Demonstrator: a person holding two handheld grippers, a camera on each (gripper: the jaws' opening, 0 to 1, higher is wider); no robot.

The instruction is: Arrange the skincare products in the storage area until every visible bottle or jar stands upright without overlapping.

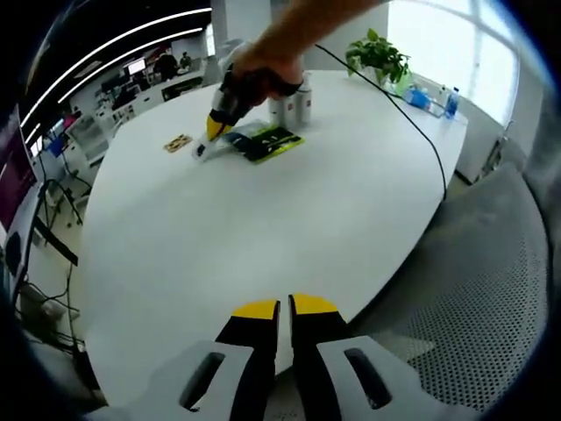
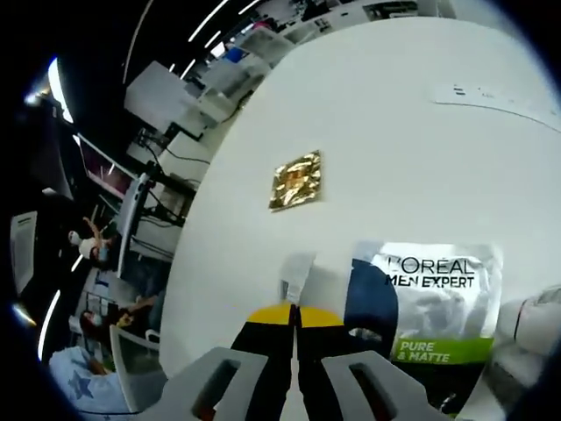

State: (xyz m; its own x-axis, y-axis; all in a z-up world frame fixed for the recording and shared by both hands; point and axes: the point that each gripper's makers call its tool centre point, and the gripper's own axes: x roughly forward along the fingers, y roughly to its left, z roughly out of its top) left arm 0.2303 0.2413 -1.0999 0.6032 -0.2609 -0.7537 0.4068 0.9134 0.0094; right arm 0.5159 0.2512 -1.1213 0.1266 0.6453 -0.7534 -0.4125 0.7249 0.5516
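White table [image 1: 263, 228], big and rounded, is seen across the left gripper view, with office desks in the upper left and a potted plant [image 1: 379, 54] at the upper right by the window. At the bottom centre of that frame the left gripper [image 1: 284, 307] is parked over the near table edge, jaws pressed together with nothing between them, probably just kept out of the way. Upper centre, the right gripper [image 1: 210, 132] is held by a hand [image 1: 263, 74] down at the pile of flat packets [image 1: 267, 140], with two small white bottles [image 1: 294, 107] already standing upright just behind. In the right gripper view, a gold foil sachet [image 2: 296, 181] lies alone mid-frame, while a thin silver sachet [image 2: 294, 277] is pinched in the closed right jaws at lower centre, likely so it can be lifted clear. Lower right, a L'Oreal Men Expert packet [image 2: 434, 303] lies flat, grey with a green band, label readable.
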